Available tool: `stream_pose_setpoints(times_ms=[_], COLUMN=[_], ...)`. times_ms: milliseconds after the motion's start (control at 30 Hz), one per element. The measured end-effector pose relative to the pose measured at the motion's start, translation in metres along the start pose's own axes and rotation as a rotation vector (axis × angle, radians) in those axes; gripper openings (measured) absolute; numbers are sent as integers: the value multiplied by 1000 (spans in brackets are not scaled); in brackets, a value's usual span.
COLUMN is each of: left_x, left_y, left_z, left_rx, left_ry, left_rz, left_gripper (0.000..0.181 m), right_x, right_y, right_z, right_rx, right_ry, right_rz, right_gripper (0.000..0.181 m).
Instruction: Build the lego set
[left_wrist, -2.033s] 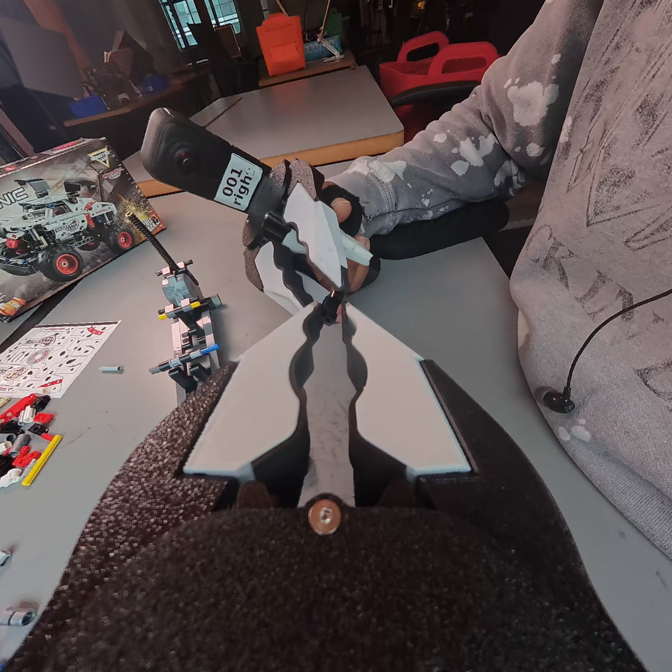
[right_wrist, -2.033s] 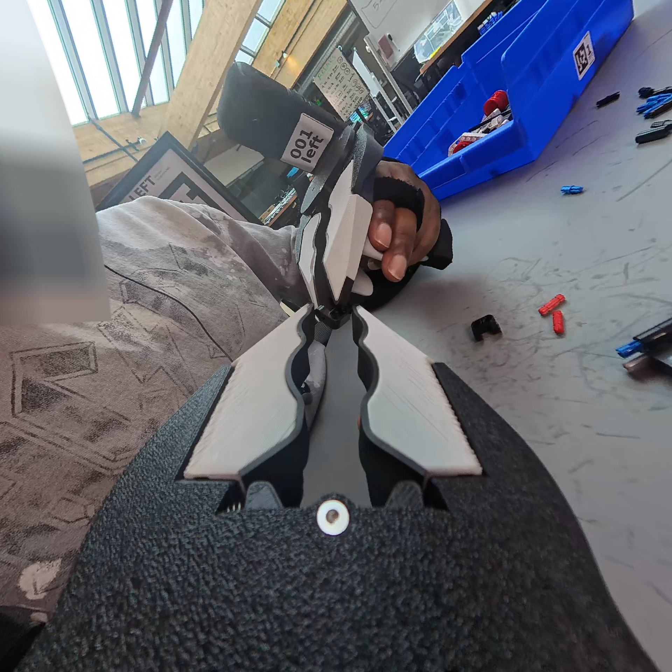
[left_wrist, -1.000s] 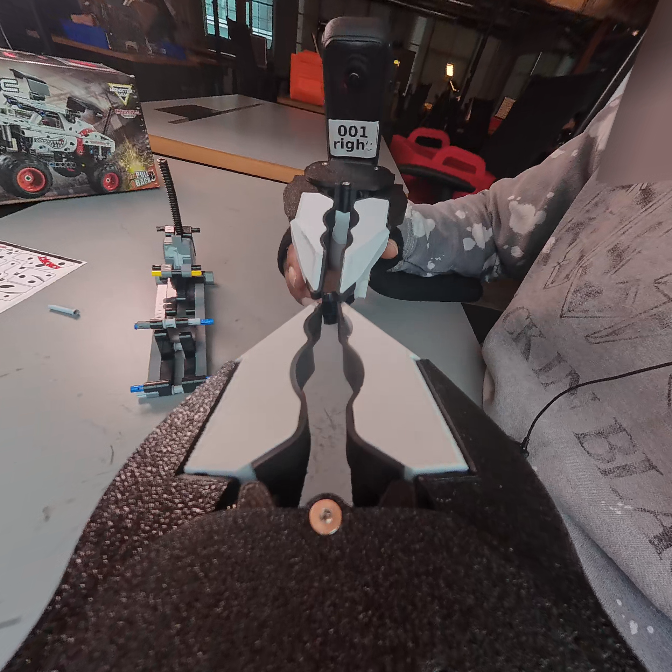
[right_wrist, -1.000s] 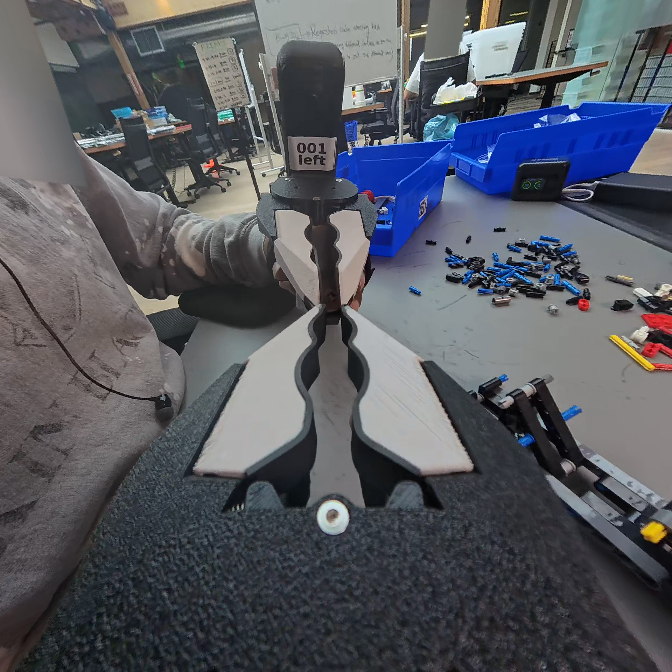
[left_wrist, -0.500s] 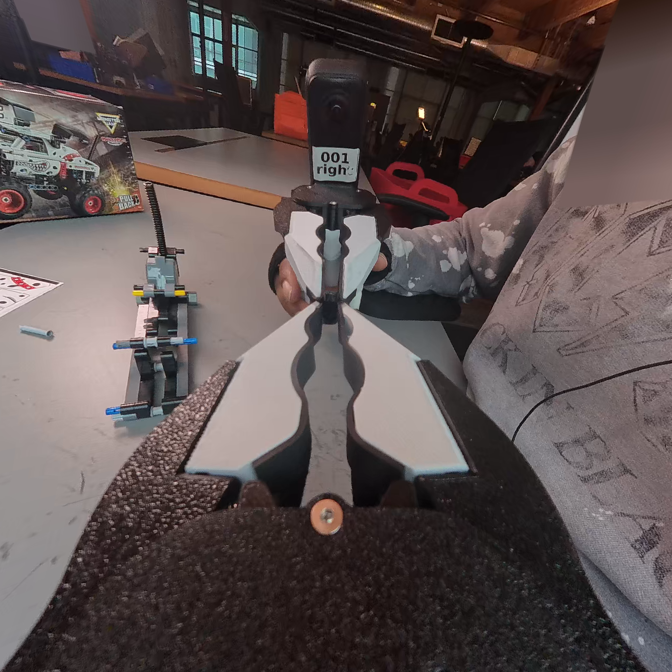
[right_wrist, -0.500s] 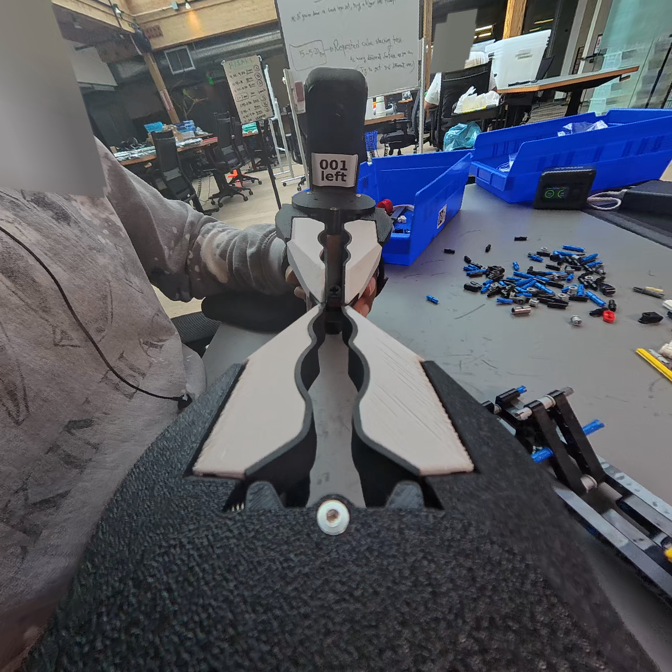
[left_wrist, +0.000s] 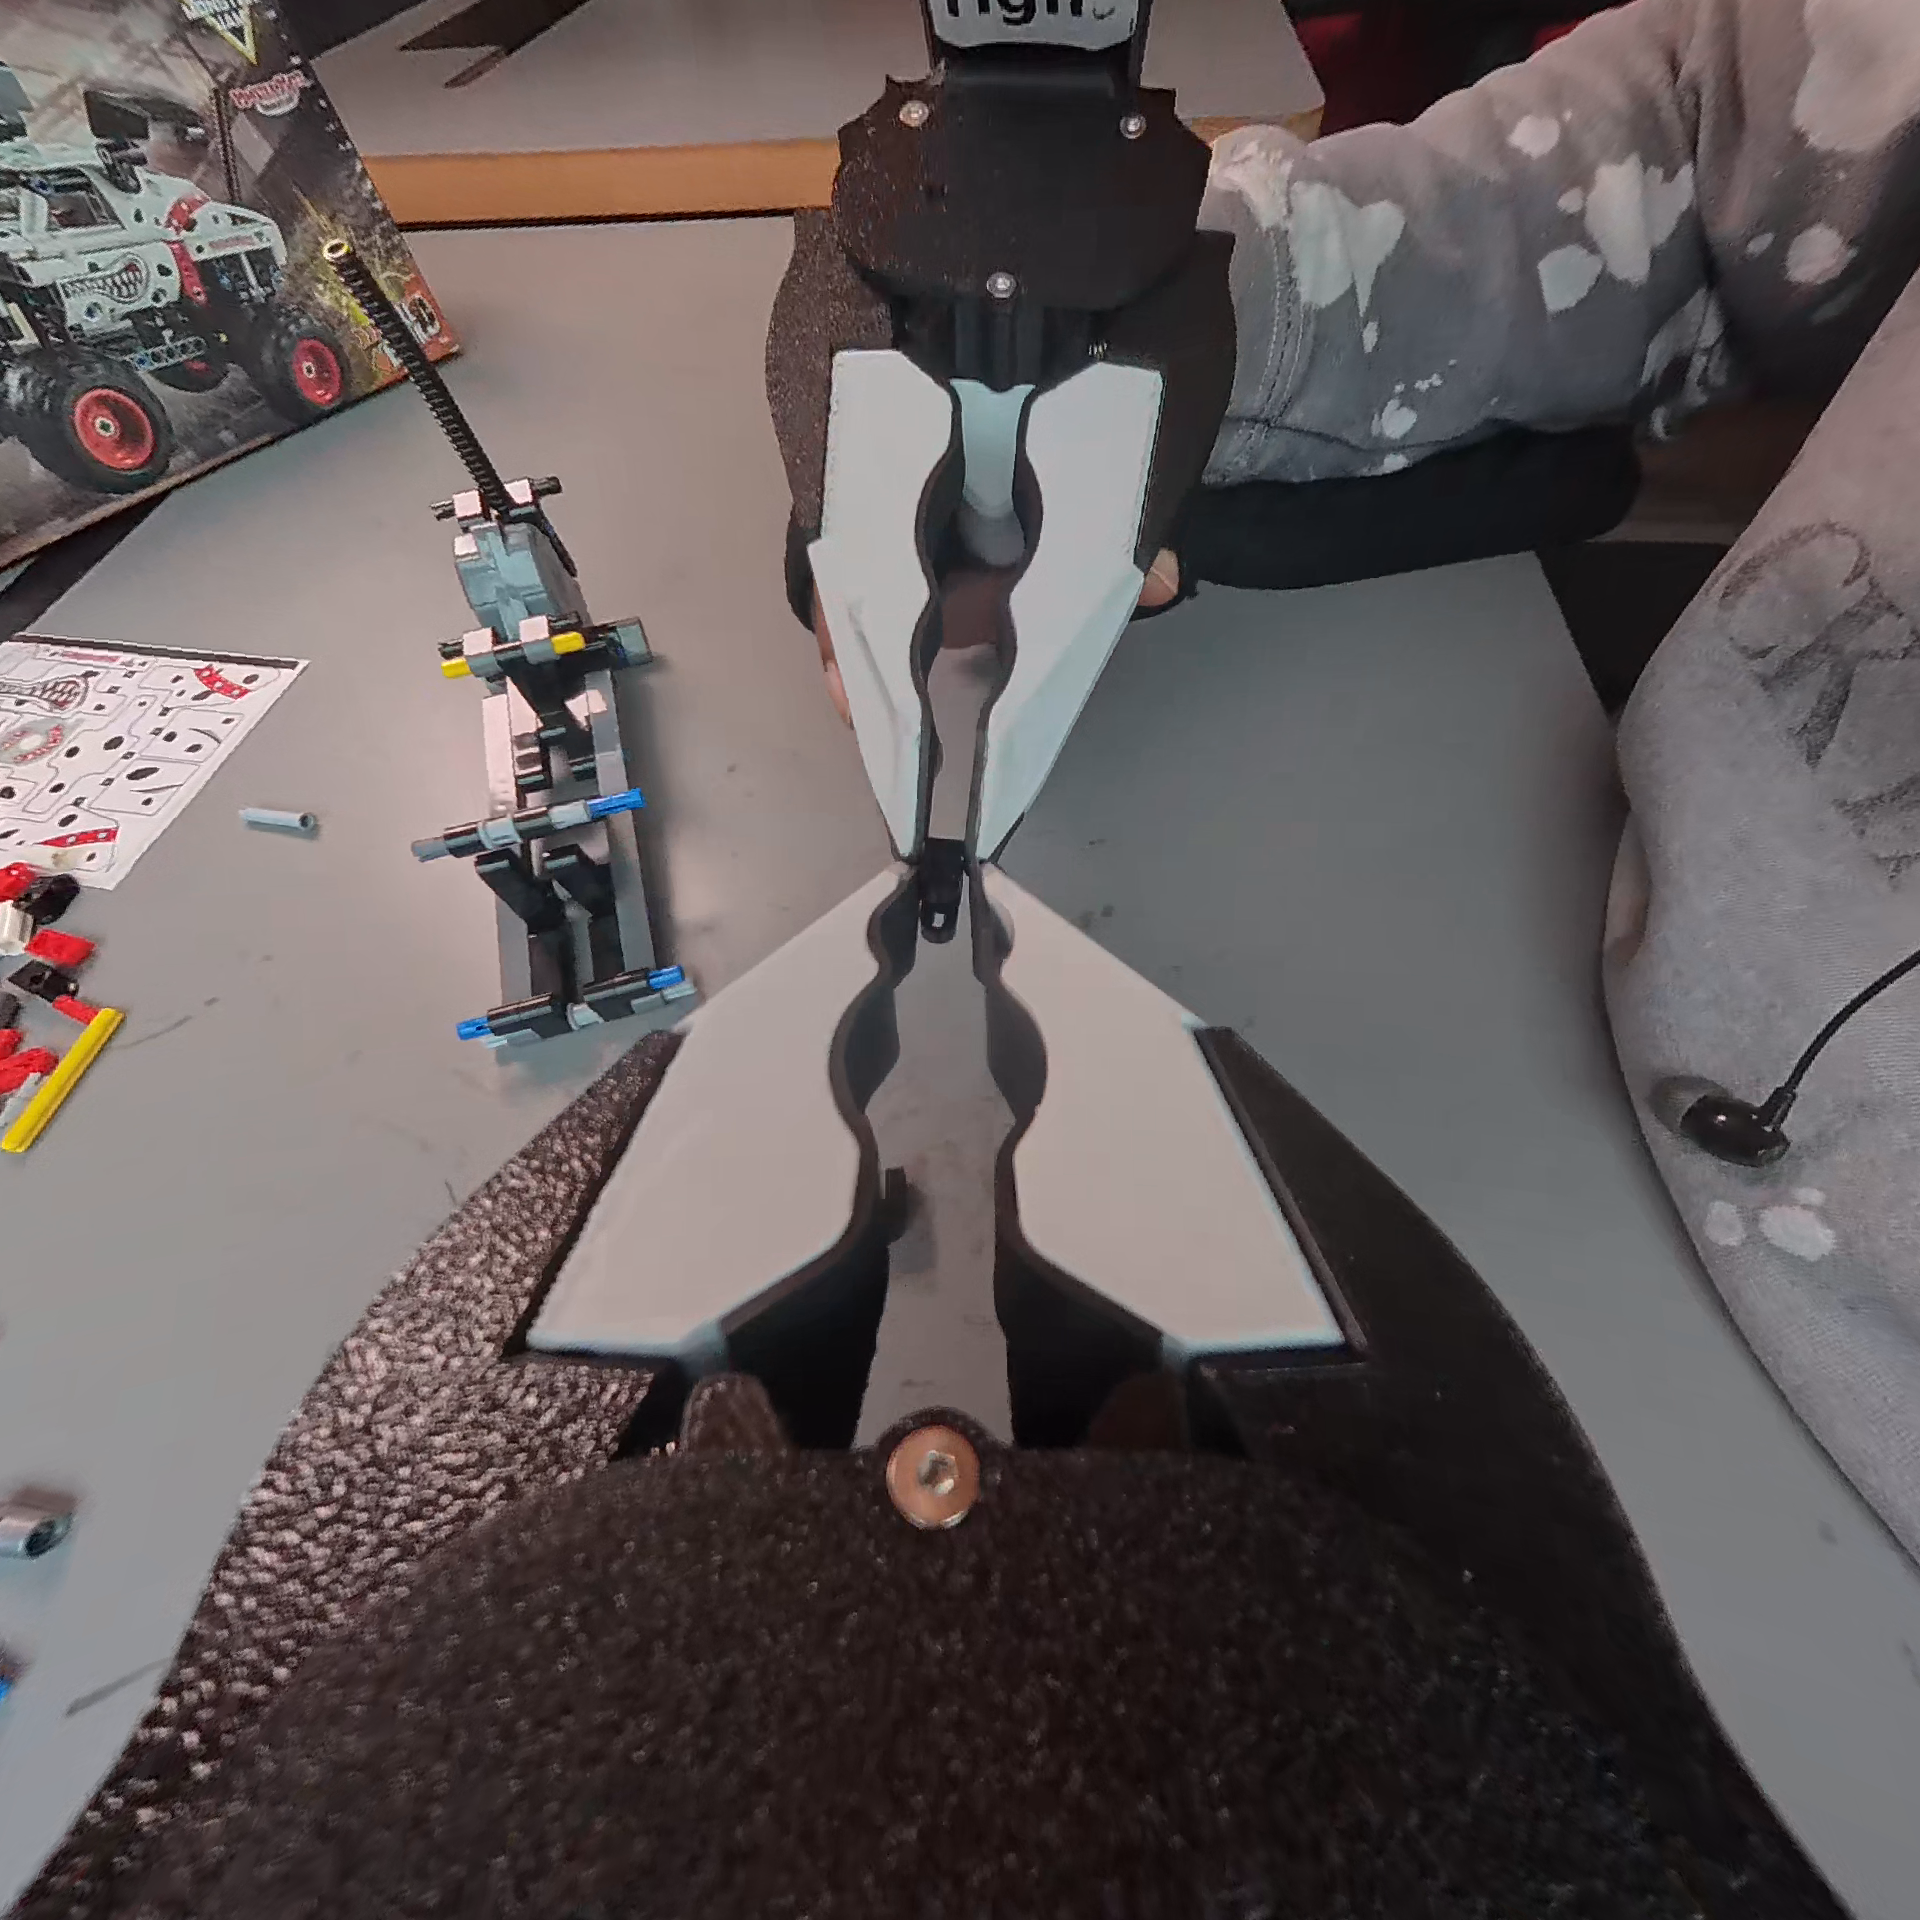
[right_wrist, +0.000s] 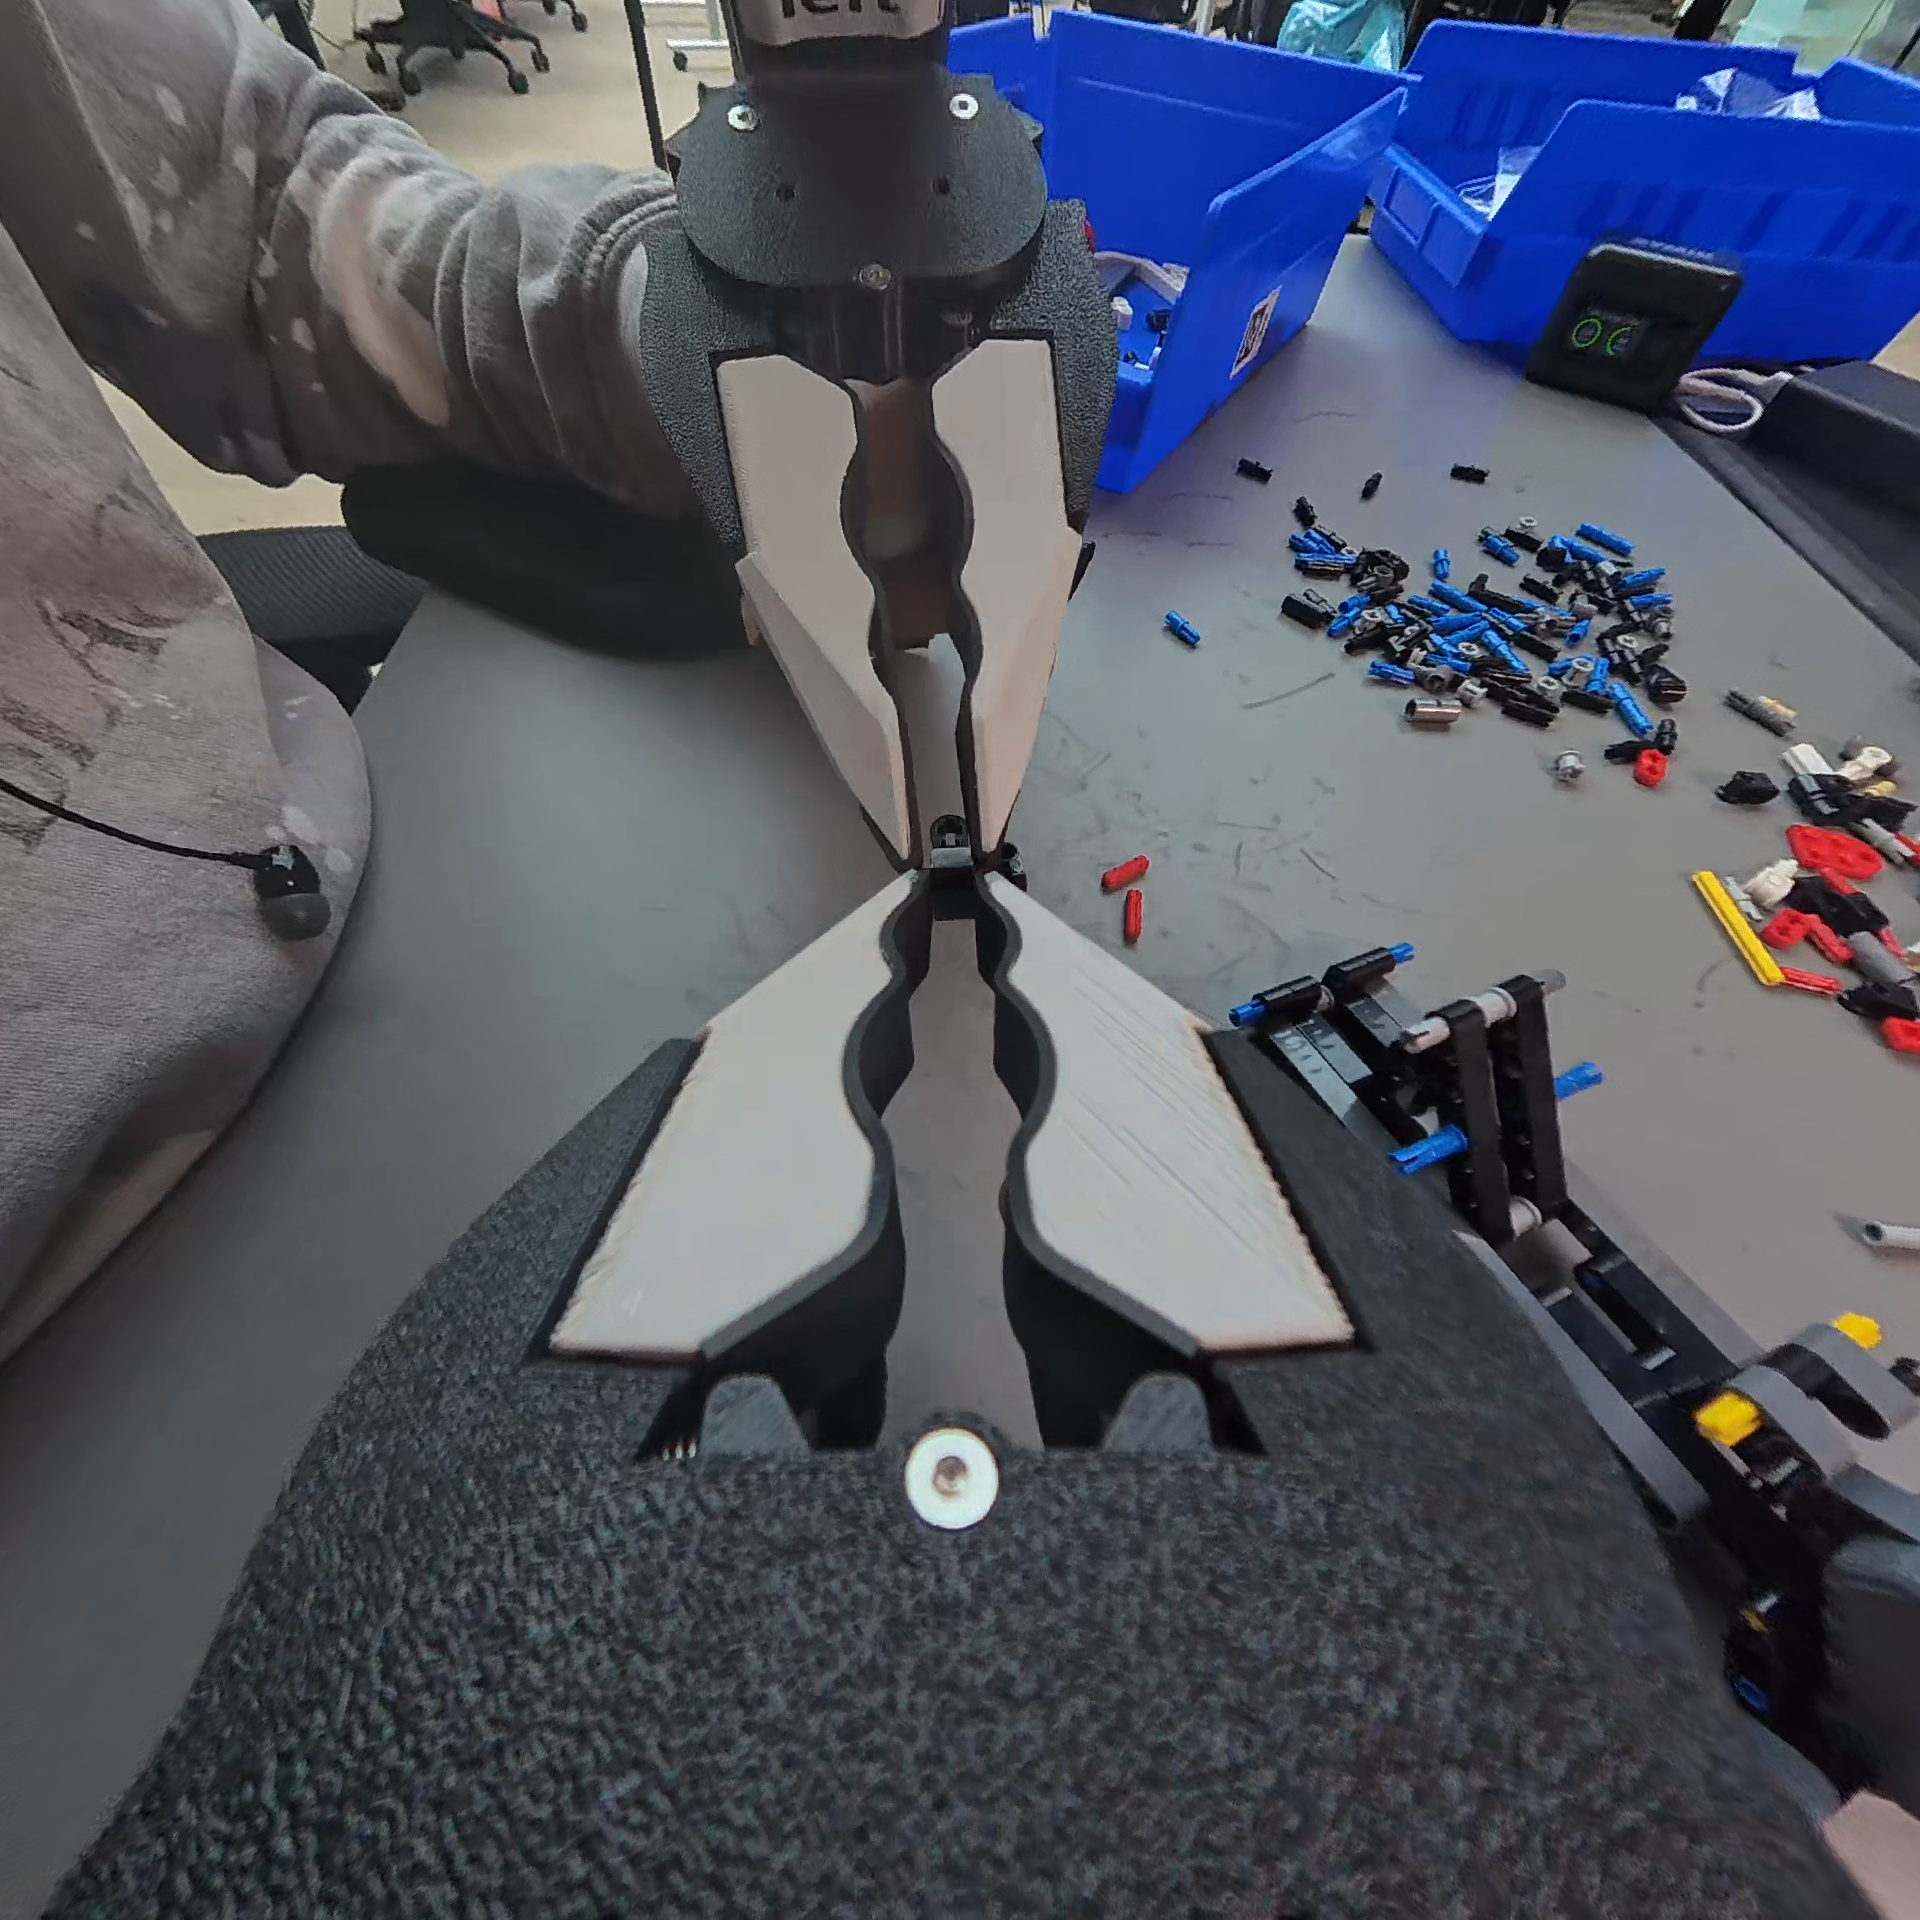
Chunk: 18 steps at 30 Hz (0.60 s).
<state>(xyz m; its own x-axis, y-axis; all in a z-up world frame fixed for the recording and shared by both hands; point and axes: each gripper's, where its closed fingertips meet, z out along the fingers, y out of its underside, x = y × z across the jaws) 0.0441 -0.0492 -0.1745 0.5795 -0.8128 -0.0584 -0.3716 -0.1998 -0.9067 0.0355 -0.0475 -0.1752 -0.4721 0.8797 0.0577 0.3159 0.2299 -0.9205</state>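
Observation:
My left gripper (left_wrist: 940, 883) and right gripper (left_wrist: 940, 844) meet tip to tip above the grey table (left_wrist: 1299, 831). Both are shut on a small black Lego part (left_wrist: 940, 899) pinched where the tips meet. In the right wrist view my right gripper (right_wrist: 951, 883) faces the left gripper (right_wrist: 951, 836), with the black part (right_wrist: 949, 844) between them. I cannot tell whether it is one part or two joined. The partly built grey and black chassis (left_wrist: 561, 810) lies on the table to the left; it also shows in the right wrist view (right_wrist: 1507, 1122).
The set's box (left_wrist: 135, 260), a sticker sheet (left_wrist: 104, 748) and loose red, black and yellow parts (left_wrist: 42, 987) lie far left. A pile of blue and black pins (right_wrist: 1486, 634), two red pins (right_wrist: 1127, 894), blue bins (right_wrist: 1195, 208) and the person's grey sleeves flank the grippers.
Both views have tilted down toward the table and the facing grippers have drawn closer. The grippers stay shut tip to tip on the black part. The chassis has not moved.

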Motion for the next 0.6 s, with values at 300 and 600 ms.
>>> stream_pose_setpoints(times_ms=[300, 600], left_x=[-26, -52], left_y=[9, 46], left_z=[6, 19], left_rx=[-60, -312], left_ry=[-101, -138], left_rz=[-1, 74], left_gripper=[9, 9], right_x=[26, 51], right_y=[10, 42], right_z=[3, 23], right_rx=[-41, -293], right_ry=[143, 180], right_rz=[-13, -80], right_gripper=[7, 7])
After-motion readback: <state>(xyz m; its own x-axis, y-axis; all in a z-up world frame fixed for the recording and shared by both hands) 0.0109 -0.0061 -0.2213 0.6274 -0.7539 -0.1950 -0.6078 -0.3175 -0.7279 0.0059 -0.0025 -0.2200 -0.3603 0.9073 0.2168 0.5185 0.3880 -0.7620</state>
